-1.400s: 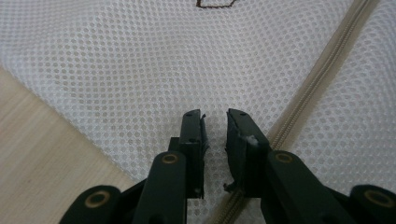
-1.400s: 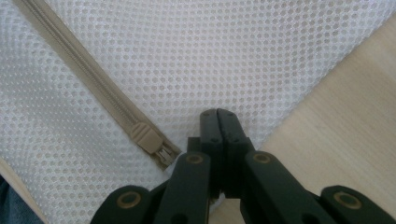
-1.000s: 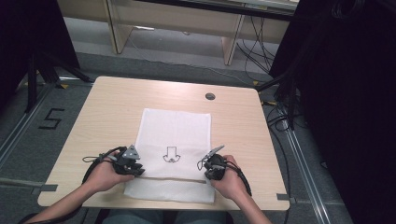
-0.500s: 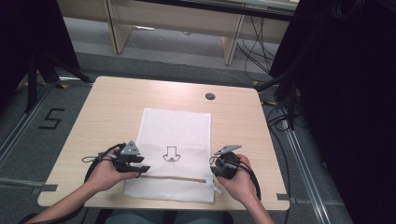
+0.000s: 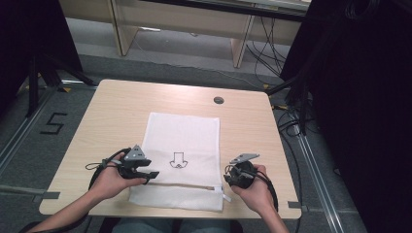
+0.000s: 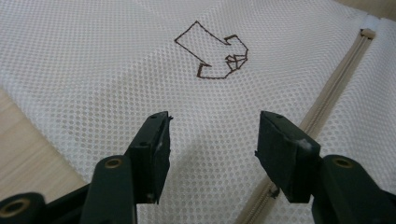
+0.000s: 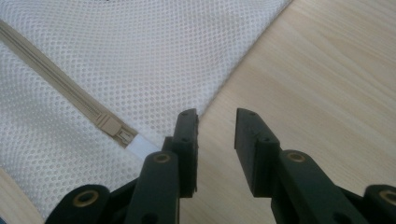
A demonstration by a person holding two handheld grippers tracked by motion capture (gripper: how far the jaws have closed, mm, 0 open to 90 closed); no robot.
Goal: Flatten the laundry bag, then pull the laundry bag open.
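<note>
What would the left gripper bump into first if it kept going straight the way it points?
Probably the white mesh bag itself. The left gripper has open jaws, nothing between them, aimed low across the mesh toward the brown arrow mark. How high it hangs is hard to judge.

Bag (image 5: 184, 145): white mesh cloth w/ beige zip (image 6: 327, 93); counter (image 5: 116, 111): pale matt wood-grain; jaws: matt black plastic.

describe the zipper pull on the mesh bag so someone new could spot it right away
On the wooden table lies a white mesh bag. A beige zipper crosses it near the person's edge; follow it to its end by the right gripper. The zipper pull sits there: small, beige, with a white tab.
</note>
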